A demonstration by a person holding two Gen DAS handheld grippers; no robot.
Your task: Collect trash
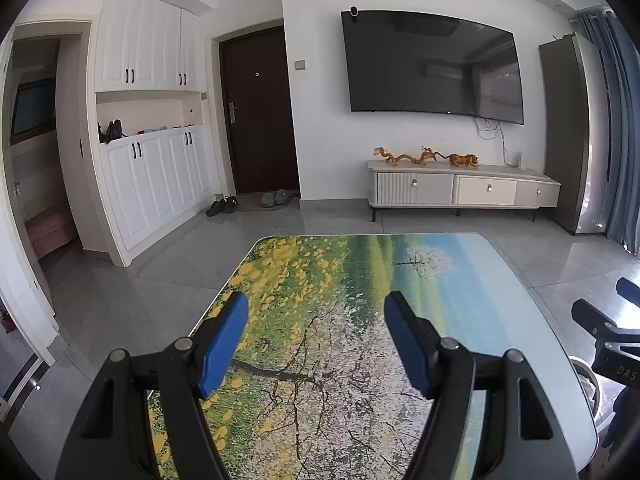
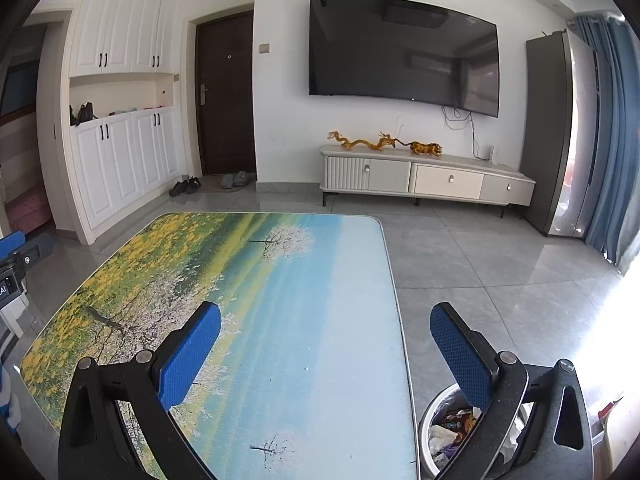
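Blue-padded and spread wide, the left claw (image 1: 316, 336) hangs over the near end of the desk (image 1: 360, 280) with nothing between its fingers. The right claw (image 2: 326, 344) is parted just as wide and also holds nothing; its left finger is over the desk's right side, its right finger past the edge, above a round trash bin (image 2: 430, 420) that stands on the floor just beside the desk. The bin stands upright, its mouth facing up, and crumpled wrappers and paper (image 2: 452, 426) lie inside; their long axis I cannot make out.

The desk top carries a printed landscape of yellow flowers, white blossom trees and blue sky, and runs lengthwise away toward the far wall. Around it the floor (image 2: 500, 264) is glossy grey tile. On the far wall hangs a large dark television (image 2: 404, 52), with a low white media console (image 2: 424, 178) beneath it carrying golden dragon and tiger figurines (image 2: 384, 142). To the left are a dark entrance door (image 2: 226, 96), shoes (image 2: 186, 186) and white cupboards (image 2: 120, 120); blue curtains (image 2: 612, 140) hang at the right.
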